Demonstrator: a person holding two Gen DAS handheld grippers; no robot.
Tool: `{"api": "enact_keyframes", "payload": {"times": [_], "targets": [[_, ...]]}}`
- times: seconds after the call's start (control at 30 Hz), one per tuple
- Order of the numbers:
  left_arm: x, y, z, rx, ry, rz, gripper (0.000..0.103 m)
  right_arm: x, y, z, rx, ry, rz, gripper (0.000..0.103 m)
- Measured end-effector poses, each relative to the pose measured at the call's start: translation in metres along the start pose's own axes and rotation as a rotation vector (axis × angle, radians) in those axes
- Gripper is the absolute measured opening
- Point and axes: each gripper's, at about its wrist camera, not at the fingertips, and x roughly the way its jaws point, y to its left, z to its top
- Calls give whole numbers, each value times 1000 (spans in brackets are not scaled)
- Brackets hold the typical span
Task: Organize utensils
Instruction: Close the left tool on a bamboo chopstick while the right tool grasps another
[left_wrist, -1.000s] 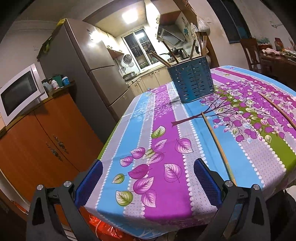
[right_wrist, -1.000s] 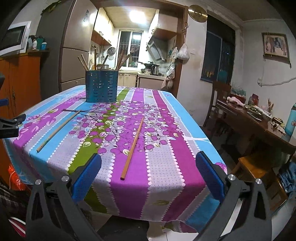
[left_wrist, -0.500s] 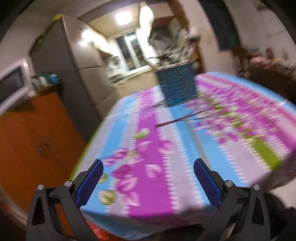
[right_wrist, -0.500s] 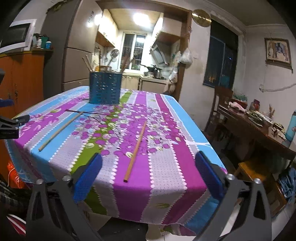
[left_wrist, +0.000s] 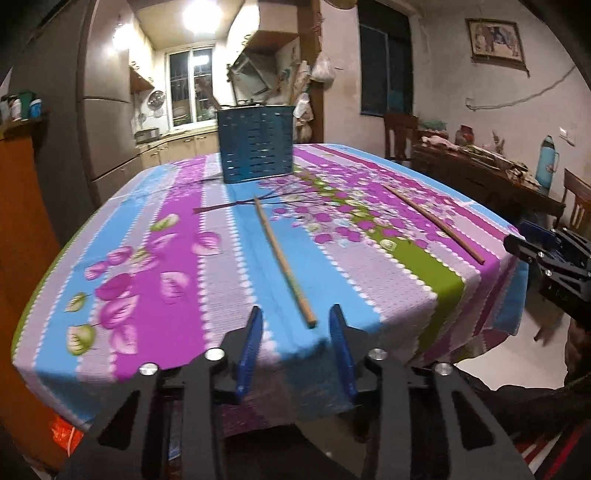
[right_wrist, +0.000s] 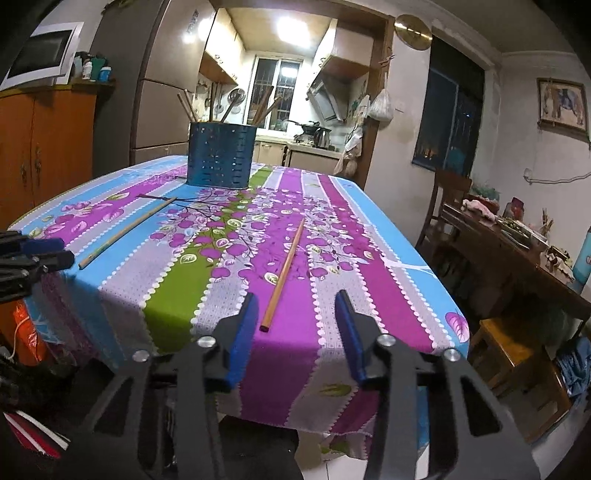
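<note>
Floral tablecloth (right_wrist: 295, 354) edge, chopstick (left_wrist: 284, 264) tip near released left tongs (left_wrist: 295, 334), right tongs (right_wrist: 295, 321) released likewise.

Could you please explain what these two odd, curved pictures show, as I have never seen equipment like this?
A person holds a pair of tongs in each hand, and a wide-angle camera on each looks forward along its two blue fingers. One picture comes from the left tongs, the other from the right tongs. Both are open and hold nothing. On the flowered tablecloth lie two loose chopsticks: the left chopstick before the left tongs, the right chopstick before the right. At the far end stands a blue utensil holder with utensils already in it.
</note>
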Motion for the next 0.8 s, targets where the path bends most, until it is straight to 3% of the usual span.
{"api": "enact_keyframes", "payload": {"times": [0.1,0.23,0.4,0.53,0.8], "targets": [[10,-8,-2,15,7,-3,37,3,2,-5,4,12,9,35],[16,-9,-3,7,-17,51,37,6,6,-11,2,14,15,29],[18,-8,-5,-1,-46,71,20,16,5,-17,29,29,-6,27],[19,-11,-5,16,-61,98,20,20,11,-18,27,17,25,27],[19,-14,-6,25,-76,110,20,37,13,-19,54,11,34,11]]}}
